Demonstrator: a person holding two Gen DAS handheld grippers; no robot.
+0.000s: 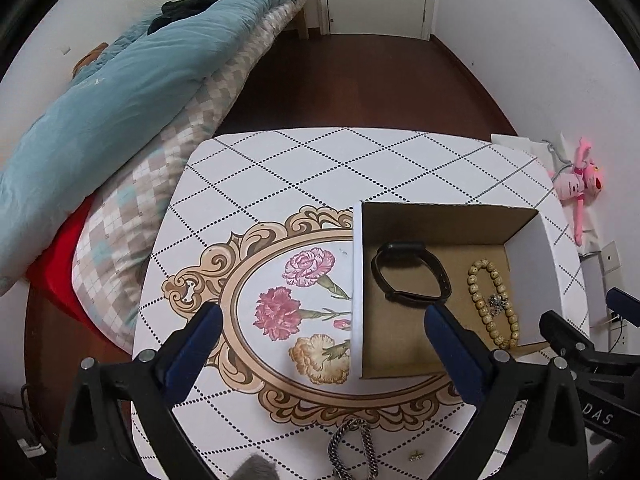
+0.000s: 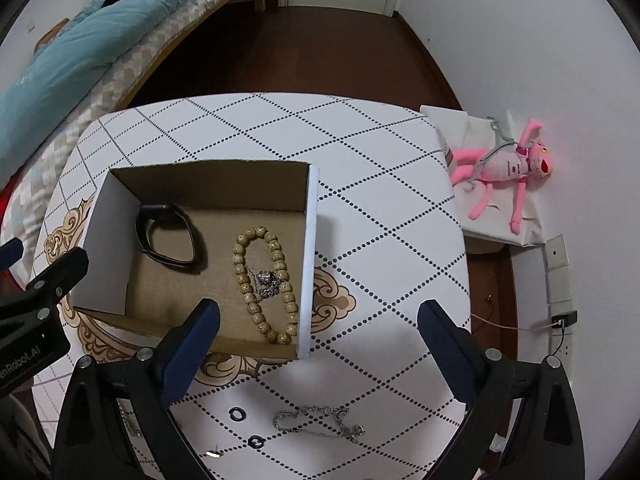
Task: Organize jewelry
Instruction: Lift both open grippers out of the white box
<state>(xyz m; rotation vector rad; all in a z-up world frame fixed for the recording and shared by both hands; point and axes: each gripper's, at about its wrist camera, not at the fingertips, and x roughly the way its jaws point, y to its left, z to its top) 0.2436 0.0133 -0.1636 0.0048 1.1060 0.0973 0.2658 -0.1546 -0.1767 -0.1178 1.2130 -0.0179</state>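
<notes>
An open cardboard box [image 1: 532, 264] [image 2: 310, 240] stands on the patterned table [image 1: 280, 168] [image 2: 360, 140]. Inside lie a black wristband [image 1: 410, 272] [image 2: 168, 240], a beige bead bracelet [image 1: 494, 300] [image 2: 266, 284] and a small silver charm [image 2: 266, 278]. Near the front edge lie a thin silver chain bracelet [image 2: 320, 422], two dark rings [image 2: 239, 413] and a small gold piece [image 2: 214, 455]. A thick silver chain [image 1: 354, 452] and a small gold stud [image 1: 416, 457] lie below my left gripper [image 1: 322, 330]. My right gripper [image 2: 318, 326] hovers over the box's right wall. Both are open and empty.
A bed with a teal duvet [image 1: 120, 92] stands left of the table. A pink plush toy [image 2: 504, 168] lies on a white bag at the right, by wall sockets [image 2: 558, 276]. Dark wooden floor lies beyond the table.
</notes>
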